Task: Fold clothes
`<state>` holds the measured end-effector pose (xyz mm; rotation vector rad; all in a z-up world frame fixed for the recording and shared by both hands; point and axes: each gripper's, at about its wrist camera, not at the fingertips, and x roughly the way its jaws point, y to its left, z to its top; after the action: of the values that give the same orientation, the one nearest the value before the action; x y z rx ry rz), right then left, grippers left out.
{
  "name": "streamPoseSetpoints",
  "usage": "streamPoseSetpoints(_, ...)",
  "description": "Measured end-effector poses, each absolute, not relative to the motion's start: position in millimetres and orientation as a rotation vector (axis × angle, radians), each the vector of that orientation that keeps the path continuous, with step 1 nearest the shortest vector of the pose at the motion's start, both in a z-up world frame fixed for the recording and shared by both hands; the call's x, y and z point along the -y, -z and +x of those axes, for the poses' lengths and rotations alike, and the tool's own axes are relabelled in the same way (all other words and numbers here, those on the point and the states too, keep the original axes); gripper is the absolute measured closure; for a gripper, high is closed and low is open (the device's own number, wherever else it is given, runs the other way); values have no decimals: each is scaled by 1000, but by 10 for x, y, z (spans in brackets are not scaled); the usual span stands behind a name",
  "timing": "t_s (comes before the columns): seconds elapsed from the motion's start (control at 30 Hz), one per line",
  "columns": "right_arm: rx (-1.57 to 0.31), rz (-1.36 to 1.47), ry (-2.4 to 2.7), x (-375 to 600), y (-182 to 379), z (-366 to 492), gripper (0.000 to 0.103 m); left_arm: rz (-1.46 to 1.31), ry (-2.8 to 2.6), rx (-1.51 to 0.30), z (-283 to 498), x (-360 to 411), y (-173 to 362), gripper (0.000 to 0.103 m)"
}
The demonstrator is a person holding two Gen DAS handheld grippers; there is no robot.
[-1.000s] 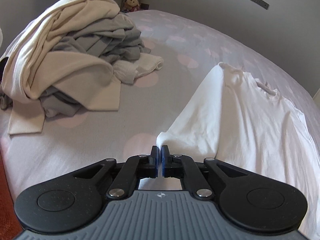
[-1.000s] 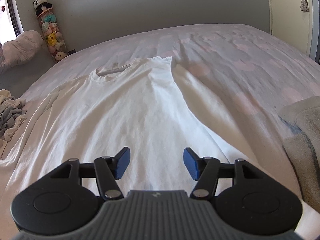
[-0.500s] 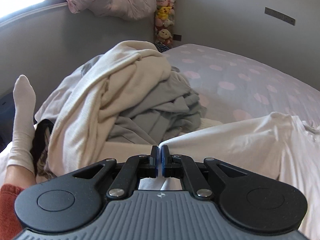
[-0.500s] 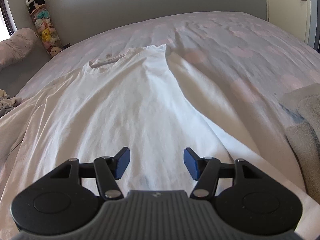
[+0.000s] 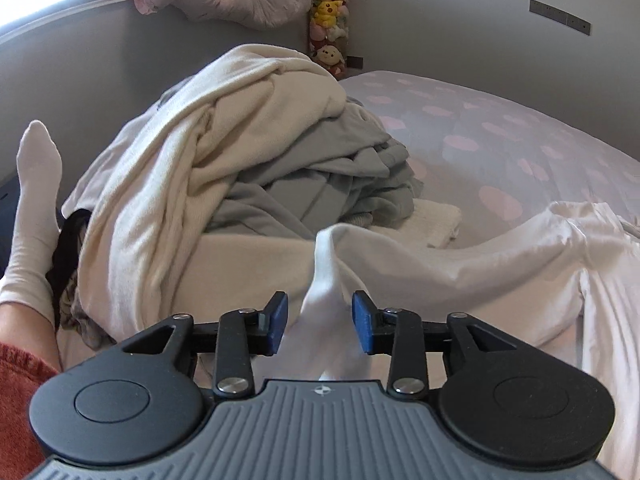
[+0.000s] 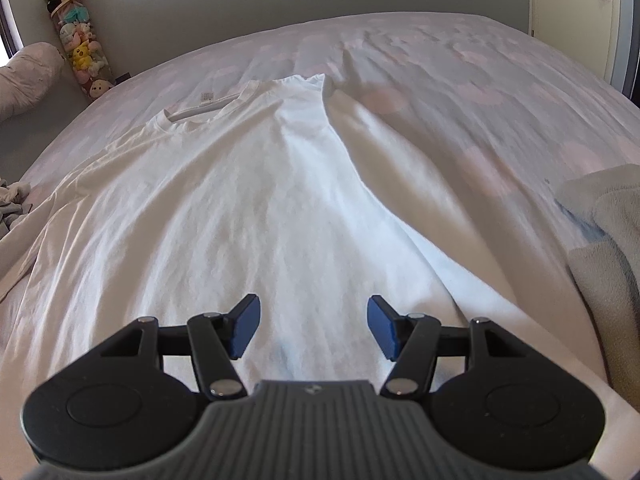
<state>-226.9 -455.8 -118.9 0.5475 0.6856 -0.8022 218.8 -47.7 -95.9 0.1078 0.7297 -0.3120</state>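
White T-shirt (image 5: 500,264) cloth fills the right side of the left wrist view, lying on the bed (image 5: 520,152) with its grey, pink-spotted cover. One peaked corner of the shirt stands up between the blue fingers (image 5: 278,322) of the left gripper (image 5: 319,322), which are spread apart on either side of the cloth without pressing it. Just behind, a heap of unfolded clothes (image 5: 248,184), cream over grey, sits on the bed, and a small folded white piece (image 5: 436,220) lies at its right foot. At the left edge, a person's foot in a white sock (image 5: 34,208) points upward above a red trouser cuff (image 5: 16,380). A tube of plush toys (image 5: 330,12) stands in the corner by the grey wall.

From the right wrist view, the same T-shirt (image 6: 248,208) lies spread flat on the bed (image 6: 460,92), collar (image 6: 200,106) at the far end with its label showing, and its right side folded in over the body. The right gripper (image 6: 313,330) hangs over the near hem, fingers (image 6: 244,330) wide apart with only shirt fabric showing between them. A grey fleece blanket (image 6: 604,240) is bunched at the right edge, just beside the shirt.
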Motion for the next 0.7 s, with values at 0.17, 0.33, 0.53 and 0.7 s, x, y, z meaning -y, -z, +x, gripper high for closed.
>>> streamPoseSetpoints(0.17, -690, 519, 785, 4563, 1079, -2228, 40, 156, 413, -807, 1879, 671, 1227, 64)
streamPoseSetpoints(0.33, -763, 389, 811, 4679, 1012, -2157, 34, 244, 468, -867, 1672, 891, 1371, 60)
streamPoseSetpoints(0.53, -827, 310, 830, 4838, 1022, -2153, 26, 284, 464, -888, 1574, 962, 1460, 57)
streamPoseSetpoints(0.7, -868, 279, 838, 4964, 1058, -2172, 24, 305, 456, -880, 1554, 1003, 1492, 56)
